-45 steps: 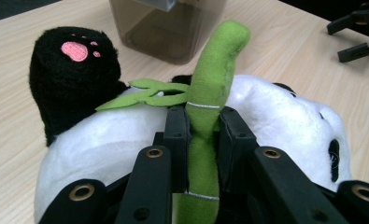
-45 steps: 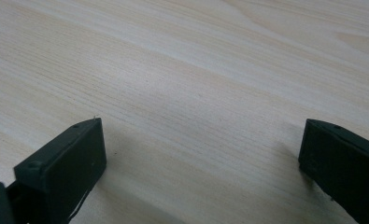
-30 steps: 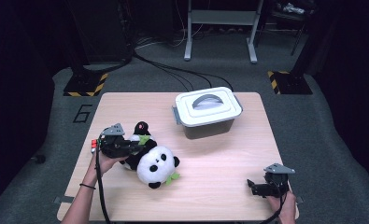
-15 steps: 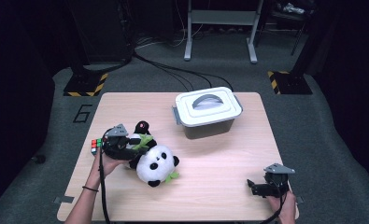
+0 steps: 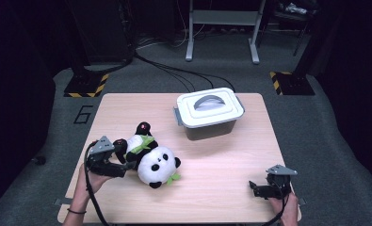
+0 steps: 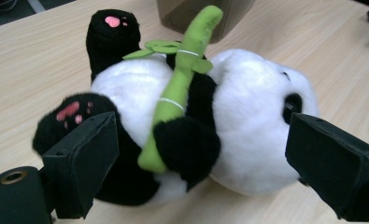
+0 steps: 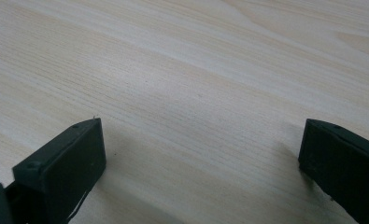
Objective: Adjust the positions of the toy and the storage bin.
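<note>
Since the earlier frame, the left claw (image 5: 127,165) has drawn back leftward from the panda (image 5: 151,157), jaws just opened. High view: it lies level at the worktop's (image 5: 221,160) near left; the panda lies beside it, feet far-left, head near-right. The right claw (image 5: 256,188) rests near right. Left gripper view: released jaws flank the panda (image 6: 196,121), apart from it. Right gripper view: jaws spread over bare worktop (image 7: 196,93).
</note>
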`<state>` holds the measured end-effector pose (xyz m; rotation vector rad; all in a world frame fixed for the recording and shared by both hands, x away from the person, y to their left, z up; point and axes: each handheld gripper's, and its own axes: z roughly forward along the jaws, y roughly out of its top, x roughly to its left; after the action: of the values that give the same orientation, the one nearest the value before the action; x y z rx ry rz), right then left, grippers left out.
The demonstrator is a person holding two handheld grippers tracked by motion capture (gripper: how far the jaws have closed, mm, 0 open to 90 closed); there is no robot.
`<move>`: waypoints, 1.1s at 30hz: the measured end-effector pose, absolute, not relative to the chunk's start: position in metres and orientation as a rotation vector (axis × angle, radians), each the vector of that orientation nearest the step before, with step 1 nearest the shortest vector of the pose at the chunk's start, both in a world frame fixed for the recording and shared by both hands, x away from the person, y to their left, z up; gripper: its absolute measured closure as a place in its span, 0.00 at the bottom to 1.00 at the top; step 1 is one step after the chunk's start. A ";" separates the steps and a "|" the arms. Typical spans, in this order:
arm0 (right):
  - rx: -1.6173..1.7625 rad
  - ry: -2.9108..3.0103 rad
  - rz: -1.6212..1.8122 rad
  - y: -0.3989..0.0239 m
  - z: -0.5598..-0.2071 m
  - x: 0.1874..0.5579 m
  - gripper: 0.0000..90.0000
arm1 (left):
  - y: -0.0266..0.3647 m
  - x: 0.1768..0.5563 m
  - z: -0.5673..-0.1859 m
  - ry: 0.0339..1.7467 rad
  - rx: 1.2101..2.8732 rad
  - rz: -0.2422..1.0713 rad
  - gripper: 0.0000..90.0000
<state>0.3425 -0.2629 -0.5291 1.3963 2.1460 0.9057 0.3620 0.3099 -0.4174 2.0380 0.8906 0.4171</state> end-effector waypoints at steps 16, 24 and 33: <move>1.403 2.144 0.887 -0.262 -0.529 0.344 0.00 | 0.327 0.326 -0.491 1.084 2.107 0.479 0.00; 1.412 2.153 0.883 -0.263 -0.528 0.345 0.00 | 0.326 0.332 -0.521 1.128 2.146 0.502 0.00; 1.422 2.186 0.920 -0.255 -0.520 0.354 0.00 | 0.327 0.332 -0.530 1.112 2.135 0.462 0.00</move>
<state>0.3537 -0.2555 -0.5200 1.4223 2.1861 0.9196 0.3317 0.3271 -0.5302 2.1351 1.1117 0.4615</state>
